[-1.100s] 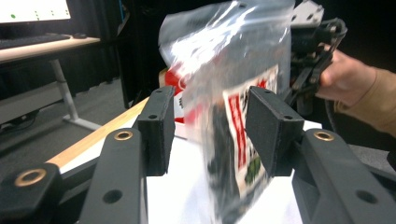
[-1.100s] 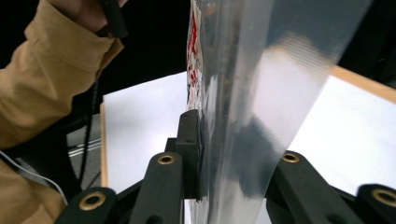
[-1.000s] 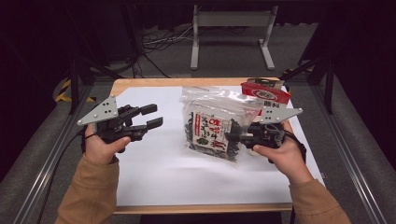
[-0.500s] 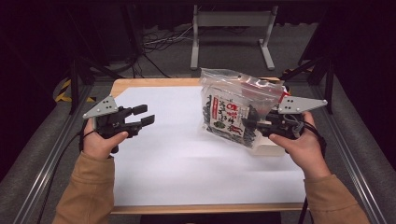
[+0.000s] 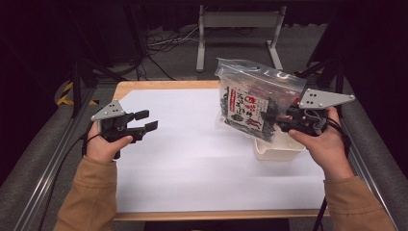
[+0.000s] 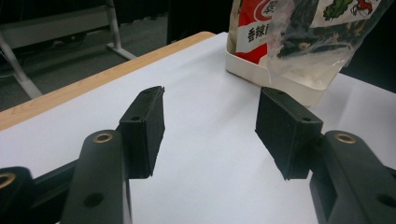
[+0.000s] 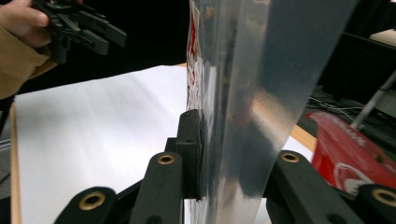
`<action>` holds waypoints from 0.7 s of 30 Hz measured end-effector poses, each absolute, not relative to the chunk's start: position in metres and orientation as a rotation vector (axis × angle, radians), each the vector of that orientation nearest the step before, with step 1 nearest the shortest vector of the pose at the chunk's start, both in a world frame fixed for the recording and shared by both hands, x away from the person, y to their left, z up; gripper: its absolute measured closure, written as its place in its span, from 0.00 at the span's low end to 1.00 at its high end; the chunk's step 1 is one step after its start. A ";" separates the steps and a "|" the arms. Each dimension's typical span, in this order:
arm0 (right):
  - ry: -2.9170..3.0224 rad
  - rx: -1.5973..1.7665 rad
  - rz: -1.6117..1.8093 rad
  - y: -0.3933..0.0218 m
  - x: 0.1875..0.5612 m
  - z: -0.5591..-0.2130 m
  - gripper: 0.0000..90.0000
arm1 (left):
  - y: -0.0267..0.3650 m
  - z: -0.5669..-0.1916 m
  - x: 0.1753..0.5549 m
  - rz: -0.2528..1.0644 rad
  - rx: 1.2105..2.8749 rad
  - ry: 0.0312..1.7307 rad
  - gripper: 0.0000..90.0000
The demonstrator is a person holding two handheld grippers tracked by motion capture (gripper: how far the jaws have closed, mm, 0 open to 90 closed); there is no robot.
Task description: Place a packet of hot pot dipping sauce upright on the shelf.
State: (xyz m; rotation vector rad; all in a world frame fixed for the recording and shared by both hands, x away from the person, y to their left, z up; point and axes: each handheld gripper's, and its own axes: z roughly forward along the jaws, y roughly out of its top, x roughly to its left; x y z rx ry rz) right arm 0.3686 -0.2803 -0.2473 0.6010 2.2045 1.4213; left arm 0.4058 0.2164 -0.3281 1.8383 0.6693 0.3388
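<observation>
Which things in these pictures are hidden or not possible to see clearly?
- Inside of the white tray, high view: the clear bag hangs in front.
- Red packet, right gripper view: cut by the edge and the bag.
- Print on the bag's label, high view: too small to read.

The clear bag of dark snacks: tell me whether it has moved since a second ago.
Yes. The clear bag, clamped by the right gripper, has risen off the white sheet toward the table's right edge.

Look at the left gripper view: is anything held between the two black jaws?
No: the left gripper stands open, with bare white table cover between its jaws.
</observation>
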 end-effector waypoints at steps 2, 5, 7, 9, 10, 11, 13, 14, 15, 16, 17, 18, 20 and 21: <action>2.198 0.606 1.411 -0.283 0.369 -0.246 0.82 | 0.217 -0.329 0.406 0.334 1.842 0.671 0.47; 2.182 0.620 1.394 -0.289 0.370 -0.245 0.82 | 0.217 -0.330 0.407 0.325 1.843 0.677 0.47; 2.178 0.625 1.383 -0.291 0.371 -0.245 0.82 | 0.216 -0.330 0.407 0.324 1.843 0.684 0.46; 2.167 0.637 1.364 -0.295 0.372 -0.245 0.82 | 0.216 -0.331 0.407 0.322 1.842 0.685 0.45; 2.162 0.645 1.356 -0.297 0.372 -0.245 0.82 | 0.216 -0.331 0.407 0.322 1.843 0.687 0.45; 2.157 0.655 1.349 -0.299 0.373 -0.246 0.82 | 0.216 -0.331 0.408 0.325 1.843 0.688 0.45; 2.144 0.678 1.330 -0.303 0.374 -0.246 0.82 | 0.216 -0.332 0.409 0.323 1.846 0.686 0.44; 2.139 0.684 1.327 -0.304 0.374 -0.246 0.82 | 0.216 -0.332 0.409 0.319 1.849 0.687 0.44; 2.139 0.684 1.327 -0.304 0.374 -0.246 0.82 | 0.216 -0.332 0.409 0.319 1.849 0.687 0.44; 2.131 0.691 1.322 -0.305 0.375 -0.246 0.82 | 0.215 -0.333 0.409 0.314 1.854 0.690 0.44; 2.122 0.705 1.315 -0.306 0.375 -0.246 0.82 | 0.215 -0.334 0.410 0.324 1.865 0.676 0.44; 2.113 0.721 1.309 -0.308 0.375 -0.246 0.82 | 0.214 -0.334 0.410 0.320 1.866 0.677 0.44; 2.102 0.743 1.297 -0.309 0.374 -0.247 0.82 | 0.214 -0.334 0.410 0.314 1.867 0.678 0.44; 2.100 0.756 1.287 -0.310 0.374 -0.247 0.82 | 0.214 -0.334 0.410 0.313 1.868 0.677 0.44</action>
